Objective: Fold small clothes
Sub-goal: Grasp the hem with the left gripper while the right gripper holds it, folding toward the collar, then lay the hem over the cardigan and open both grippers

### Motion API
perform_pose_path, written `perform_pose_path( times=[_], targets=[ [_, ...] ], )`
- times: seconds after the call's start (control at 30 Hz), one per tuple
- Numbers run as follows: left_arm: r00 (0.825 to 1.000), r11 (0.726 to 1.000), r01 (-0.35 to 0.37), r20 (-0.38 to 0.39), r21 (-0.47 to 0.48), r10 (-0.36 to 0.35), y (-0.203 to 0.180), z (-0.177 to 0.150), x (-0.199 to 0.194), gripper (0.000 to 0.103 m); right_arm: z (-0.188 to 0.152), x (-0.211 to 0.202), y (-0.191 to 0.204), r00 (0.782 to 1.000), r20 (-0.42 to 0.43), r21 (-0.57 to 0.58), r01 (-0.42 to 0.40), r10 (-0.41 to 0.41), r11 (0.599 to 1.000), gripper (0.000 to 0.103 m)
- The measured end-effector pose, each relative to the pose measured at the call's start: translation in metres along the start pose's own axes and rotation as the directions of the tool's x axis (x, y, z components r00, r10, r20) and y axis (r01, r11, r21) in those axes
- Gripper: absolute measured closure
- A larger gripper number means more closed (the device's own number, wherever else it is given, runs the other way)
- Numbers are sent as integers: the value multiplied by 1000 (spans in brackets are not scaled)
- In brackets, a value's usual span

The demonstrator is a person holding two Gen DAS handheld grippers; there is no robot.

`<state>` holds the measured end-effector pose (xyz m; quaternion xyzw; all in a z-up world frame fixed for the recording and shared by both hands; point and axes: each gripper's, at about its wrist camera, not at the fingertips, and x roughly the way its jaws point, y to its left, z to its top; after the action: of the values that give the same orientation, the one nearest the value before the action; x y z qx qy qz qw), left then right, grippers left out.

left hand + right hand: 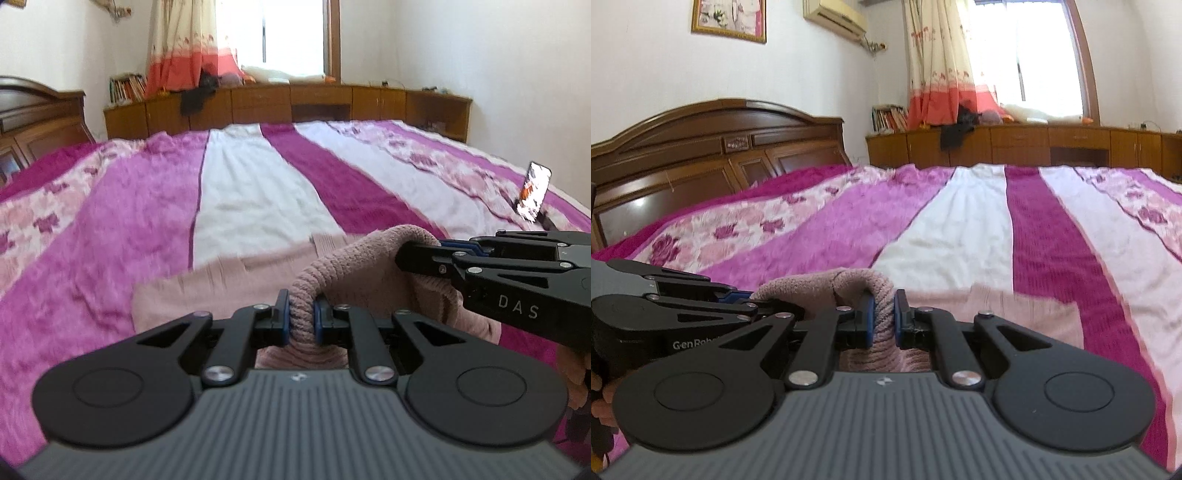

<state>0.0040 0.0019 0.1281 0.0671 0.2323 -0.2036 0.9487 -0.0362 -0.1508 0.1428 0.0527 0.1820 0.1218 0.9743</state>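
Item: pink knit sweater, lying on striped bed, near edge lifted at 6 o'clock.
Left tool: clamped on a bunched fold.
Right tool: clamped on the same edge, at 3 o'clock of left.
Risk: thick knit may slip from either grip, or uneven lifting skew the fold.

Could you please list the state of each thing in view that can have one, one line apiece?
Left claw: shut on the pink knit garment's edge.
Right claw: shut on the same edge, close beside the left.
Pink knit garment: edge lifted, the rest lying flat on the bed.
Bedspread: spread out, slightly rumpled.
Phone: propped upright, screen lit.
Curtain: drawn aside, window uncovered.
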Motion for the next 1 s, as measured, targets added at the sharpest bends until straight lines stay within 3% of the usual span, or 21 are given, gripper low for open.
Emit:
perform_pose_path(
  times=[0.27, 0.43, 0.77, 1.0],
  targets=[
    [997, 999, -37, 70, -16, 38, 17, 38, 38, 89, 44, 60, -16, 999, 37, -40, 15, -13, 999, 92],
    [998, 998, -46, 48, -39, 48, 32, 49, 81, 89, 50, 111, -25, 999, 7, -63, 39, -39, 997, 92],
    [992, 997, -56, -117, -52, 50, 51, 17, 187, 89, -5, 225, -64, 979, -187, 47, 96, -86, 994, 91],
    [975, 996, -64, -219, -61, 49, 59, -4, 237, 86, -39, 269, -78, 954, -285, 84, 123, -94, 989, 91]
  ],
)
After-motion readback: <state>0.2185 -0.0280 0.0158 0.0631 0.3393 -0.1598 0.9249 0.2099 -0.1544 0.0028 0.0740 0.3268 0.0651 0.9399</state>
